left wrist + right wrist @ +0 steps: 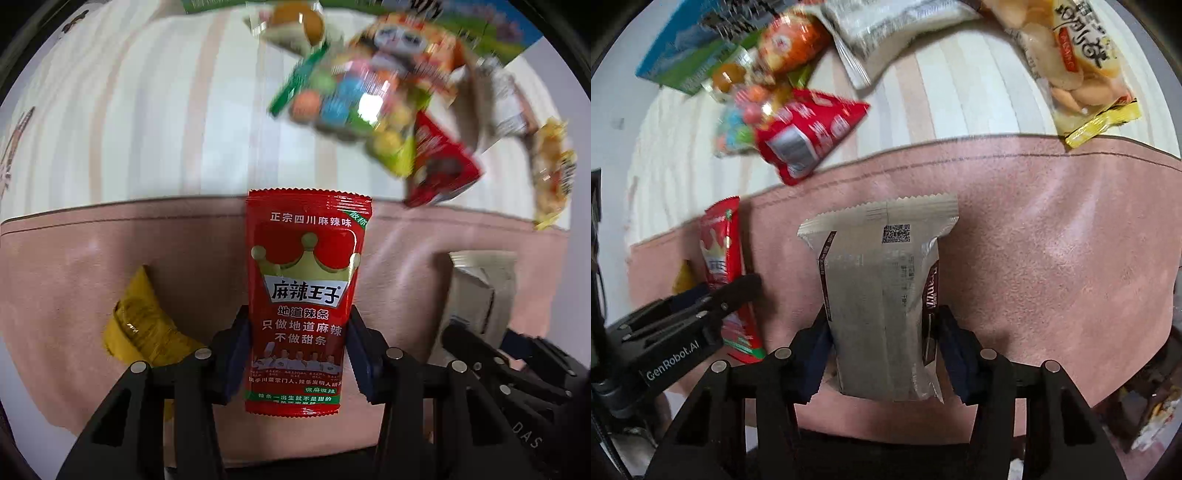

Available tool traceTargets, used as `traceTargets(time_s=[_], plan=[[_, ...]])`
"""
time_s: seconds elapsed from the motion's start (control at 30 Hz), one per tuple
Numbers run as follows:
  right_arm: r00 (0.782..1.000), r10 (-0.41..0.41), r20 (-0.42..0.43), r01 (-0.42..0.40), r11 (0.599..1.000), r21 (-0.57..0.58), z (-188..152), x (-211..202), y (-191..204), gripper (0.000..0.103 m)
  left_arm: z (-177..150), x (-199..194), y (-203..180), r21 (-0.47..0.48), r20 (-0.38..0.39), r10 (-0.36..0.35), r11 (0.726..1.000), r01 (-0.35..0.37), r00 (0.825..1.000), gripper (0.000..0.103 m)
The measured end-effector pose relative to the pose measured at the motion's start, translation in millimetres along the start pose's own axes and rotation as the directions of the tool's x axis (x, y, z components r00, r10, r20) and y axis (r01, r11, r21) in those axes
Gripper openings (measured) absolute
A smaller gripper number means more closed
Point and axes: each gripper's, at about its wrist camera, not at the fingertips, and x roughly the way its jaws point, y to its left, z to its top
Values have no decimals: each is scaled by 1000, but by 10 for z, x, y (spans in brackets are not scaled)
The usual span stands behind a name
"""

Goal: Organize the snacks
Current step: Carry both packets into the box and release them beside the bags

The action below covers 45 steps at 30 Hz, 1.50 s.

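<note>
My left gripper (pixel 301 354) is shut on a red spicy-strip packet (pixel 306 280) with a gold crown, held over the pink cloth (pixel 147 251). My right gripper (pixel 882 350) is shut on a silver wafer packet (pixel 879 295), also over the pink cloth (pixel 1052 258). The two grippers are side by side: the silver packet shows at the right of the left wrist view (pixel 480 291), and the red packet (pixel 720 258) and left gripper (pixel 701 306) show at the left of the right wrist view. A yellow packet (pixel 144 325) lies on the pink cloth left of the red one.
A pile of snacks lies on the striped cloth (pixel 147 110) beyond: a colourful candy bag (pixel 351 99), a red triangular bag (pixel 809 129), a blue-green box (pixel 687 51), a white bag (pixel 886 29) and a yellow biscuit bag (pixel 1078 70).
</note>
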Motion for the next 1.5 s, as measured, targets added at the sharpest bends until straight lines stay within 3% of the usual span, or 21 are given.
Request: traceTargets(time_s=[0.23, 0.37, 0.47, 0.6, 0.7, 0.73, 0.93, 1.03, 1.23, 1.27, 1.37, 1.47, 1.5], plan=[[983, 160, 86, -160, 987, -12, 219, -690, 185, 57, 205, -894, -37, -19, 137, -121, 992, 125, 983, 45], [963, 217, 159, -213, 976, -46, 557, -1218, 249, 57, 644, -1464, -34, -4, 212, -185, 982, 190, 960, 46], [951, 223, 213, -211, 974, -78, 963, -1567, 252, 57, 1061, -1774, 95, 4, 263, -184, 982, 190, 947, 46], [947, 162, 279, -137, 985, -105, 1608, -1855, 377, 57, 1636, -2033, 224, 3, 303, -136, 990, 142, 943, 46], [950, 106, 295, -78, 991, -105, 2200, -1867, 473, 57, 2127, -2023, 324, -14, 299, -85, 996, 93, 951, 46], [952, 90, 293, -62, 993, -101, 2535, -1838, 467, 57, 2270, -1979, 357, -15, 297, -67, 997, 75, 952, 46], [967, -8, 255, 30, 996, -79, 3545, -1664, 541, 57, 3135, -1580, 648, -42, 183, 4, 999, 4, 983, 46], [970, -51, 239, 71, 995, -75, 3912, -1507, 538, 57, 3485, -1316, 748, -57, 130, 17, 998, -9, 991, 46], [978, -113, 178, 128, 989, -73, 4445, -1105, 560, 58, 3842, -1024, 824, -61, 61, 43, 997, -39, 997, 48], [981, -115, 158, 128, 989, -74, 4491, -1041, 558, 61, 3877, -981, 830, -61, 51, 42, 997, -39, 998, 49], [980, -147, 131, 159, 984, -82, 4596, -873, 578, 93, 3956, -908, 873, -74, 57, 29, 997, -24, 998, 64], [978, -157, 135, 171, 980, -99, 4641, -809, 620, 96, 3982, -901, 879, -77, 68, -18, 997, 23, 998, 85], [978, -157, 134, 171, 980, -102, 4646, -807, 630, 96, 3979, -903, 865, -73, 70, -31, 997, 36, 997, 87]])
